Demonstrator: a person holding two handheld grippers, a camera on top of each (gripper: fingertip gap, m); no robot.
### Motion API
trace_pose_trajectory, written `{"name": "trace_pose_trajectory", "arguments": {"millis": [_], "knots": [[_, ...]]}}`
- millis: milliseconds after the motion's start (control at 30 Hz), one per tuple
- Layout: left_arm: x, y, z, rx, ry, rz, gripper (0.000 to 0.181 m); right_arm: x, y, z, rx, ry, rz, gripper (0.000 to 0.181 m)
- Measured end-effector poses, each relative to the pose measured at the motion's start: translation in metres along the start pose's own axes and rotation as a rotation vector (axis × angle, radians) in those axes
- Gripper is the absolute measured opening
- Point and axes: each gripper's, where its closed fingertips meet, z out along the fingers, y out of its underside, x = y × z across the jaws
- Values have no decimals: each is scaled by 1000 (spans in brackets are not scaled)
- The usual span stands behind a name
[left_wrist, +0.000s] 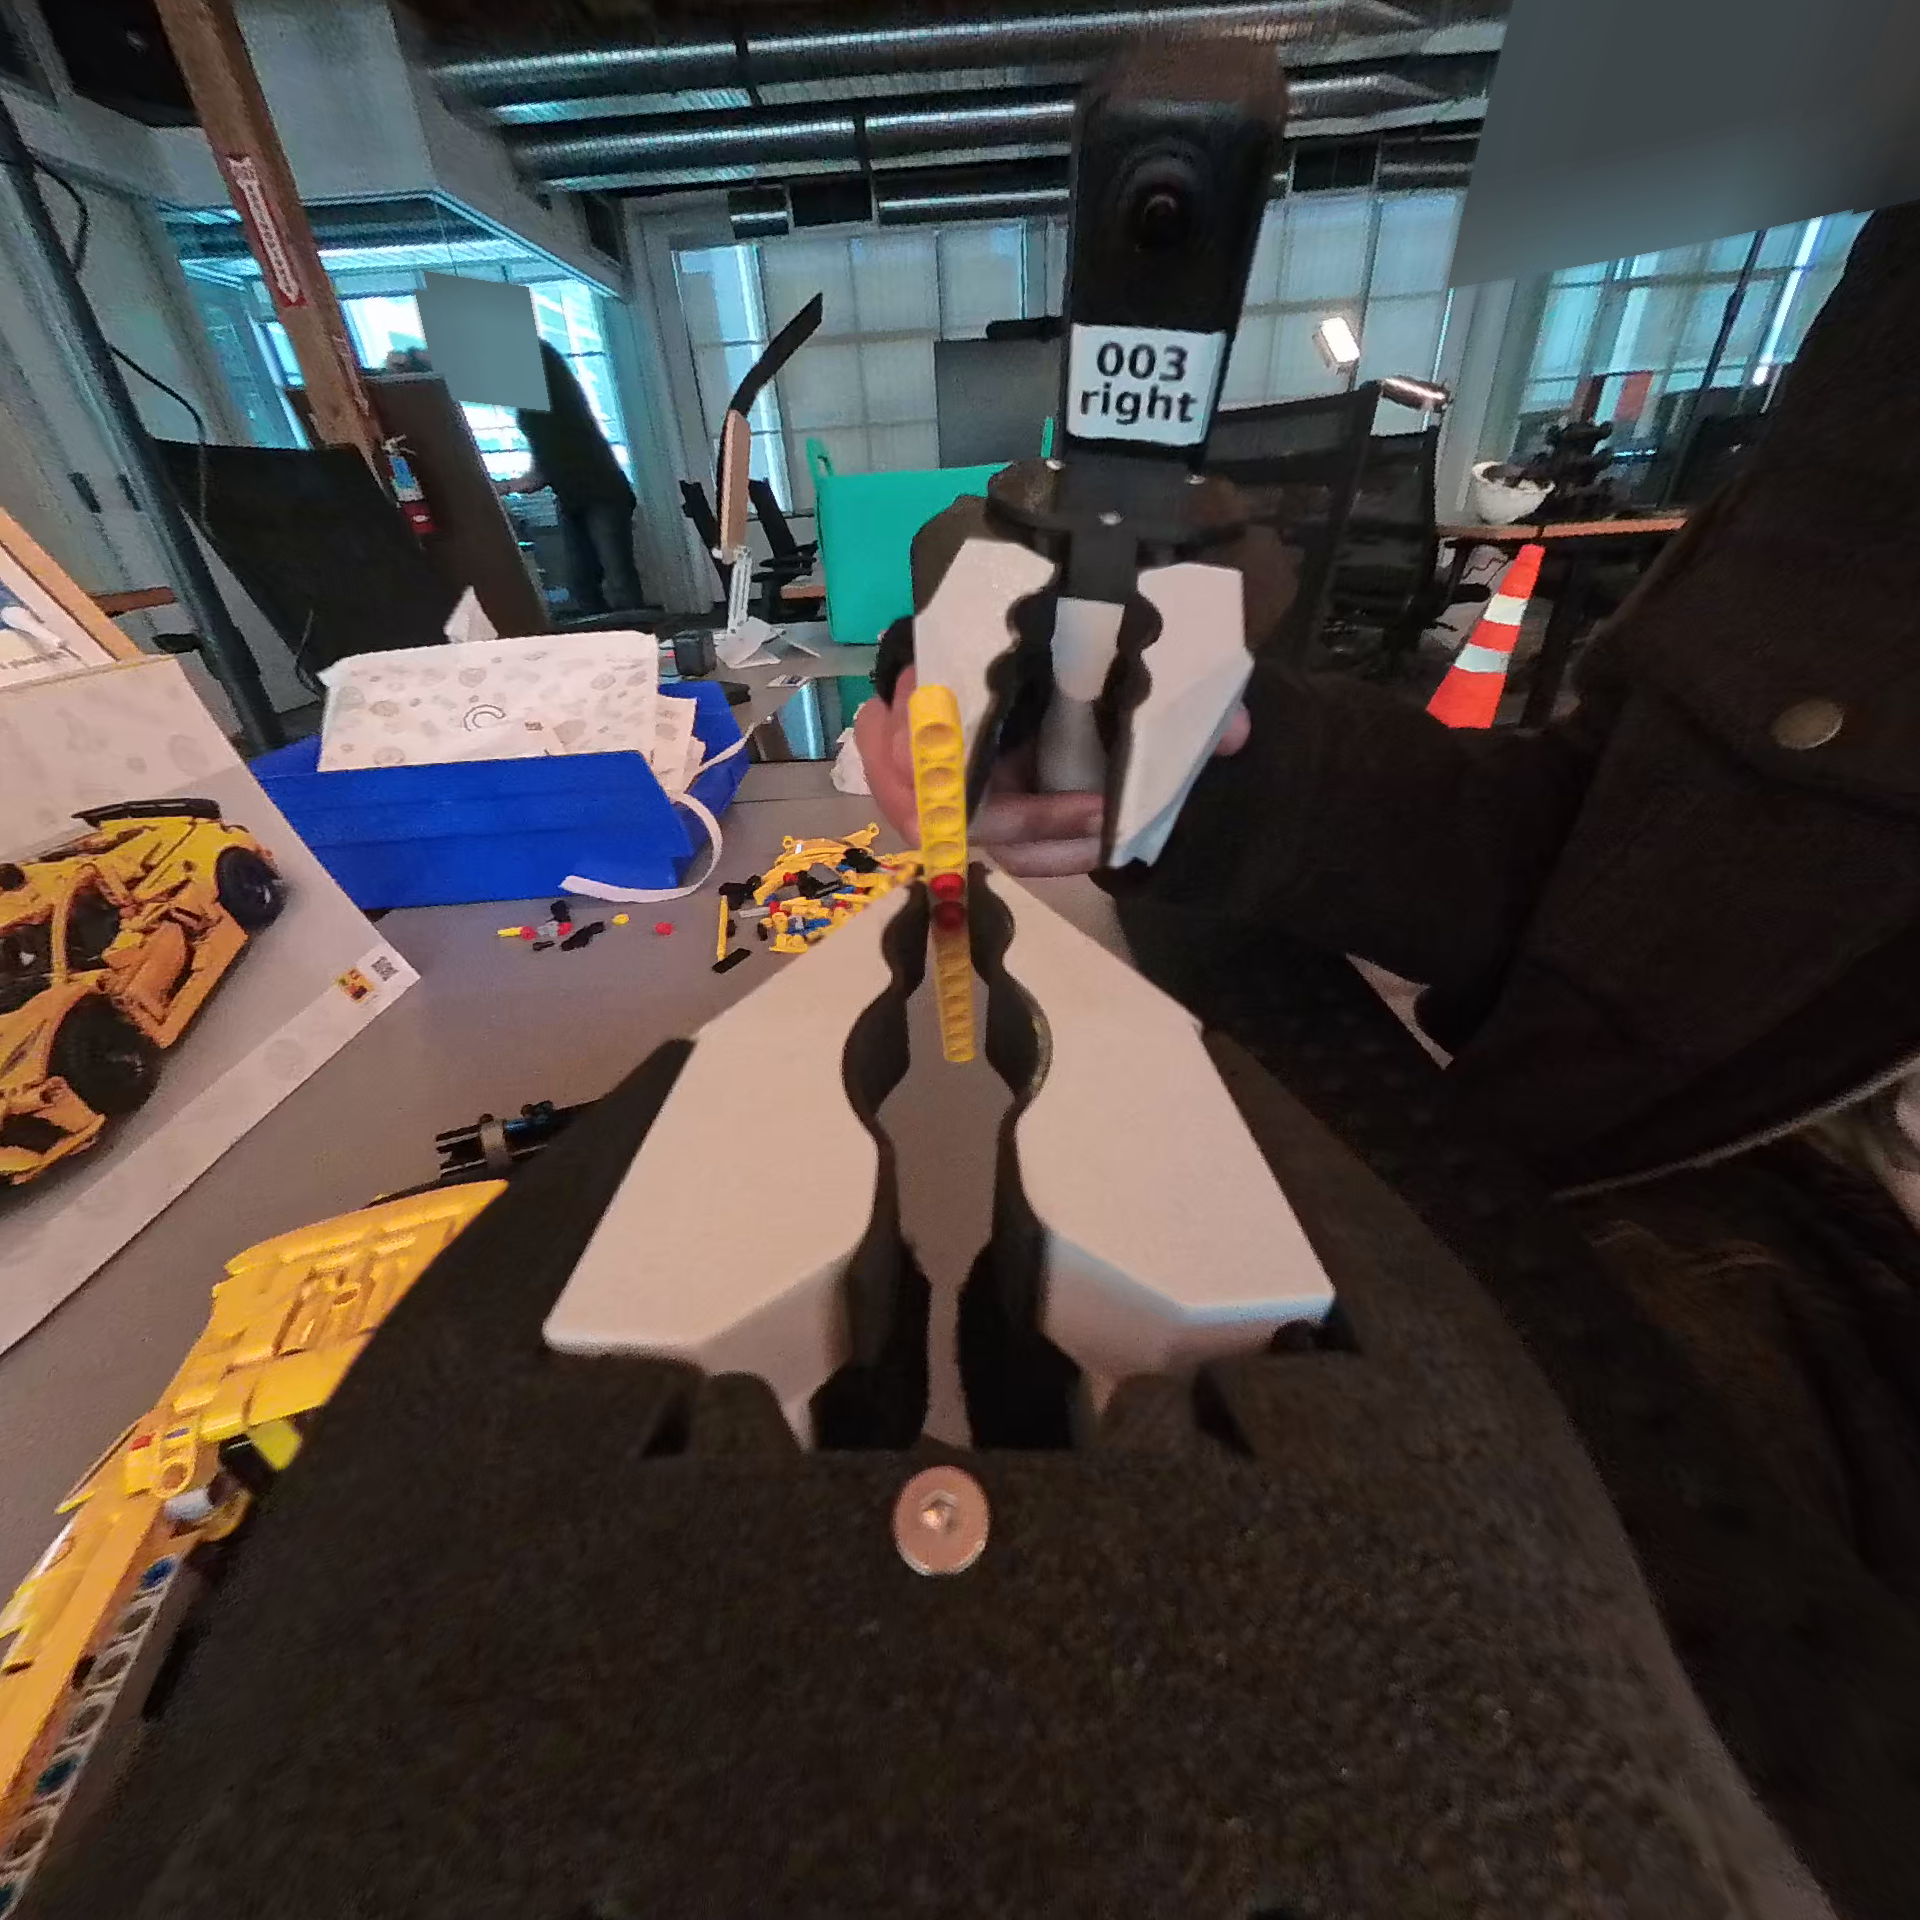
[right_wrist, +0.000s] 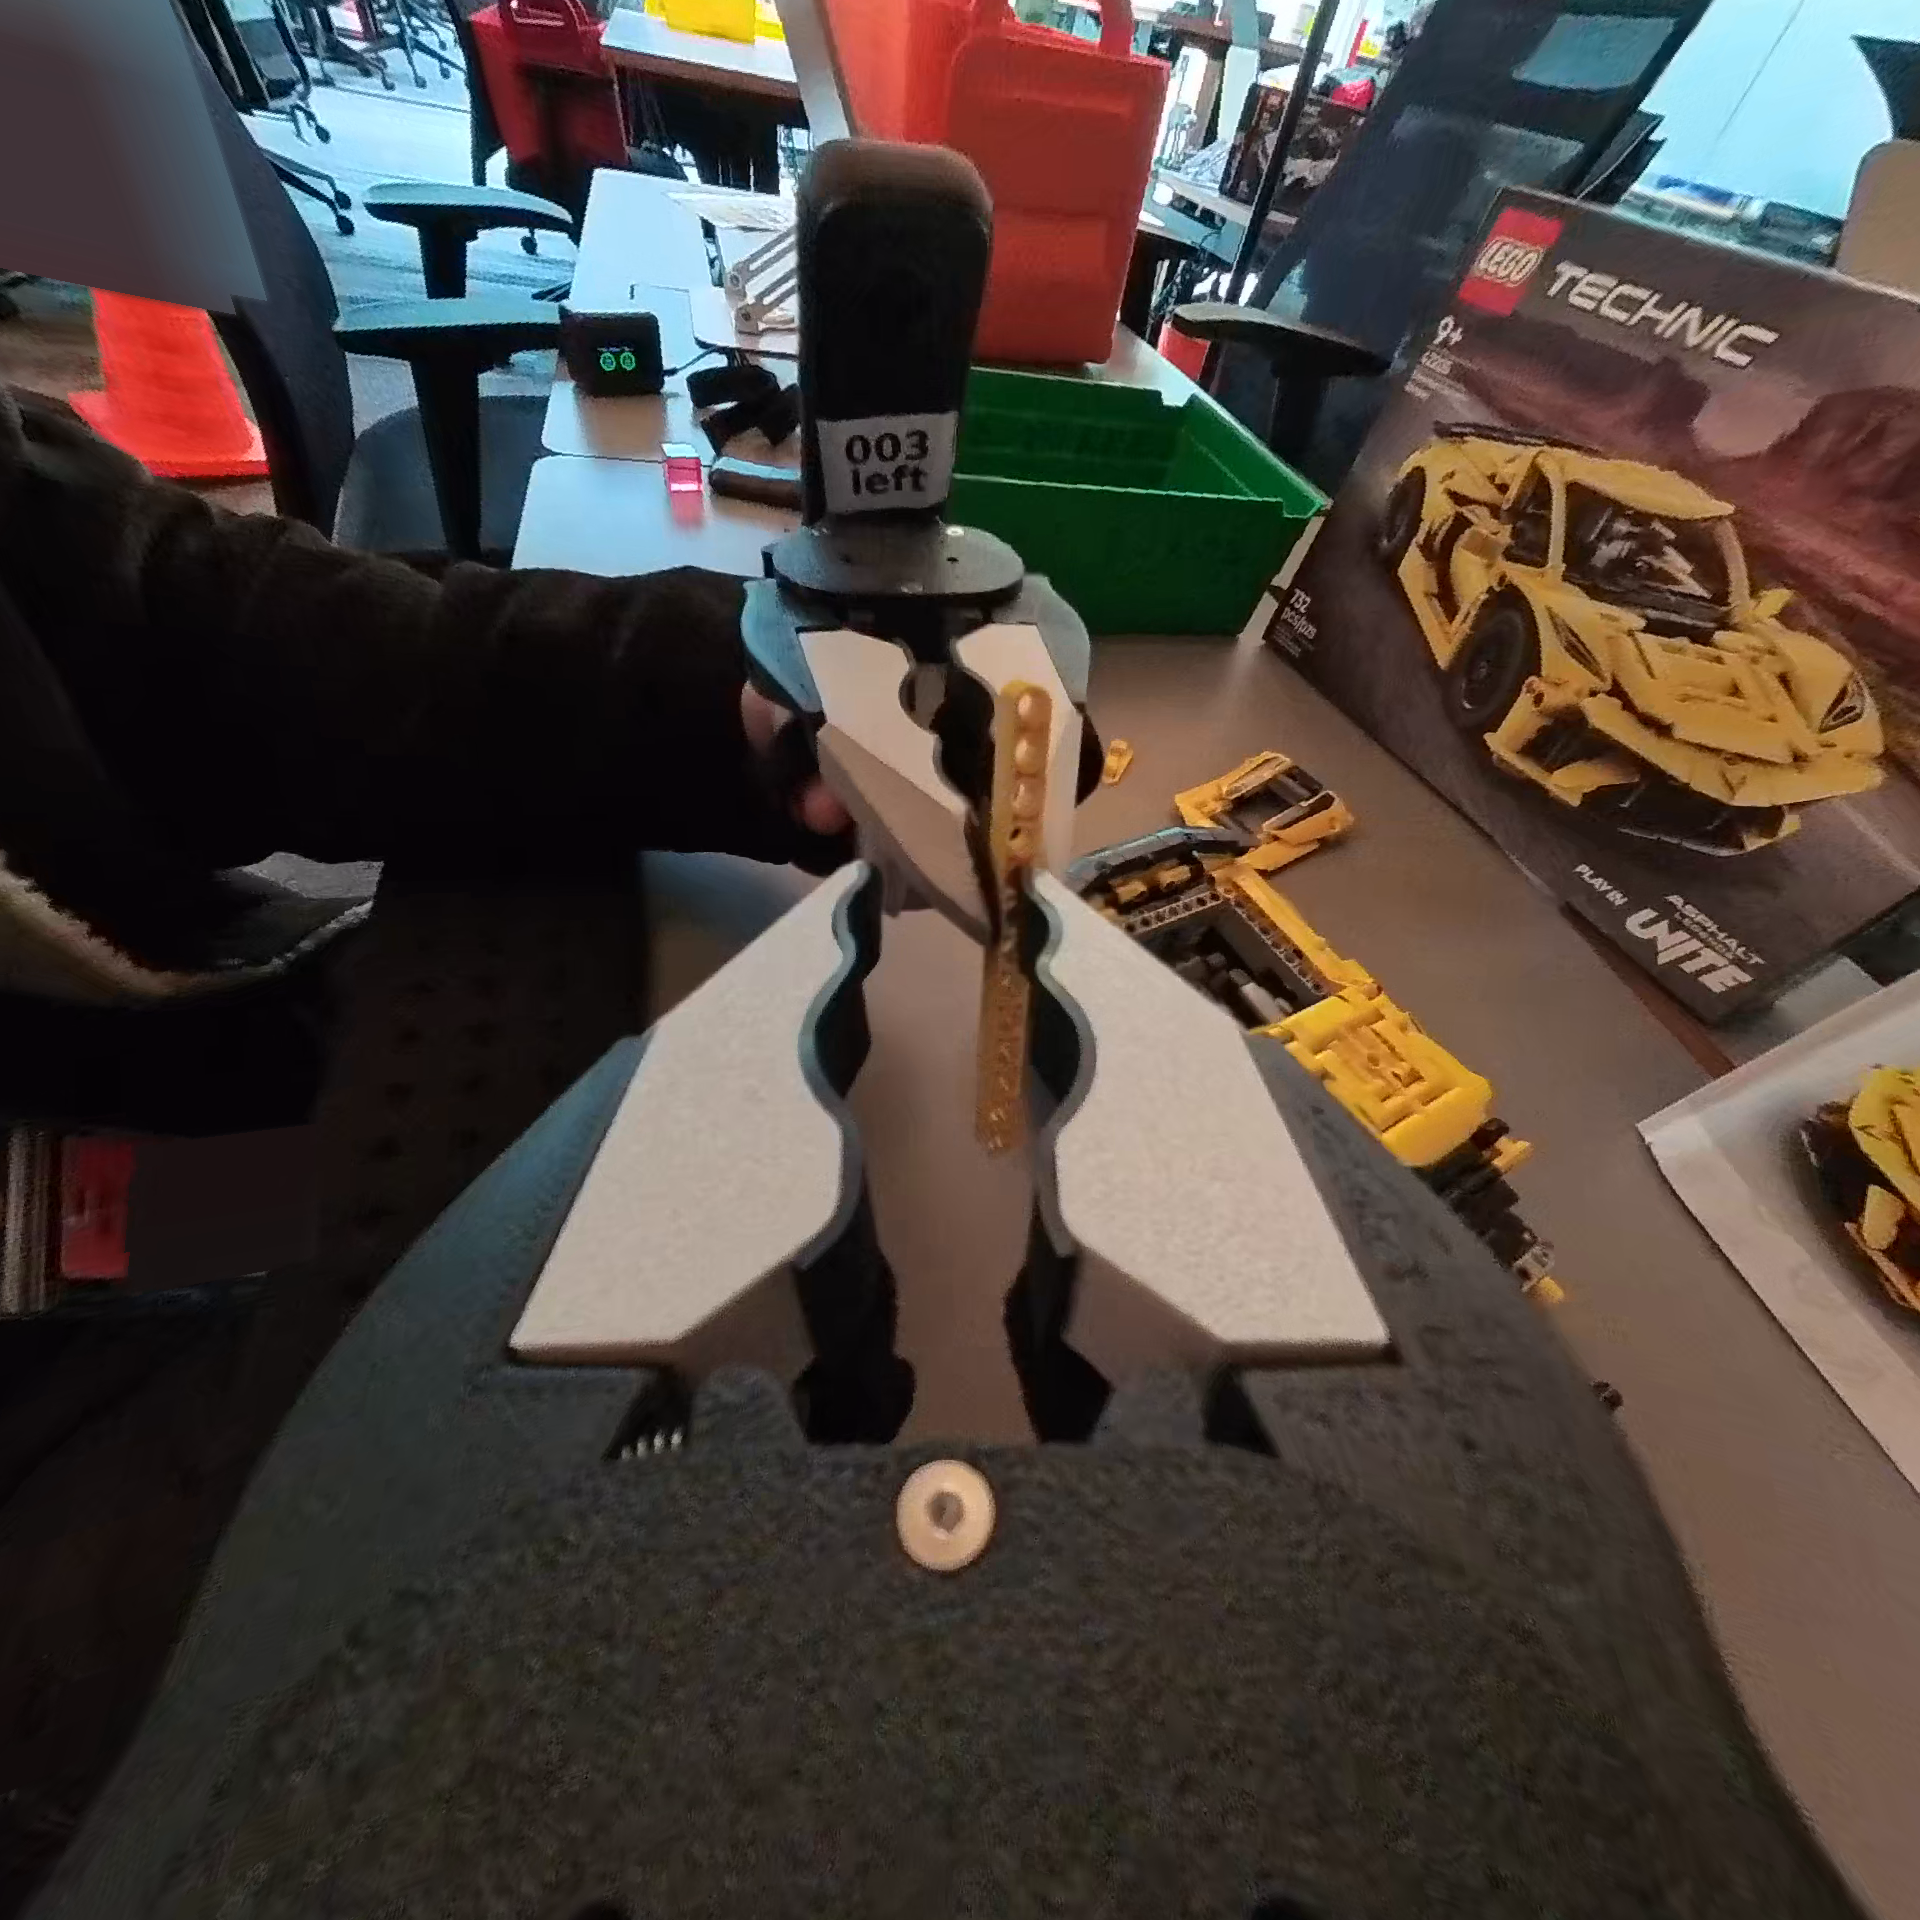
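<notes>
Seen from the left wrist view: pinching a yellow holed beam (left_wrist: 943, 790) between the closed tips of the left gripper (left_wrist: 943, 883), the beam standing upright above the grey table (left_wrist: 520, 1039), its two red pins (left_wrist: 947, 900) sitting right at the pinch and half hidden by the fingertips. Facing it just beyond, the right gripper (left_wrist: 1049, 805) in a hand (left_wrist: 935, 779) wearing a dark sleeve, jaws gaping, one white finger just behind the beam's top; touching or not, hard telling. Lying far left, a blue bin (left_wrist: 468, 821) stuffed with paper bags, loose pieces (left_wrist: 821, 894) scattered near it; cutting off at the near left edge, a part-built yellow model (left_wrist: 260, 1351) and a printed sheet (left_wrist: 156, 935) picturing a car. Seen from the right wrist view: spreading apart, the right gripper's own jaws, the beam running down close along the right finger, contact unclear, upper end overlapping the left gripper's fingers. Standing far right, a car box (right_wrist: 1662, 623); beside it a green bin (right_wrist: 1122, 520); the model partly hiding behind the right finger.
</notes>
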Motion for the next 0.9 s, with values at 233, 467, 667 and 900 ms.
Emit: {"name": "trace_pose_trajectory", "arguments": {"millis": [233,467,667,900], "knots": [[2,8,2,-46,29,-57,7,5,9,3,5,23,15,13],[-1,34,9,-218,-22,13,6,2,34,11,-113,-22,54,14],[-7,46,13,-302,-100,133,7,4,45,7,-215,19,-30,17],[-6,27,9,-199,-90,131,7,30,54,-25,-290,156,-101,32]]}}
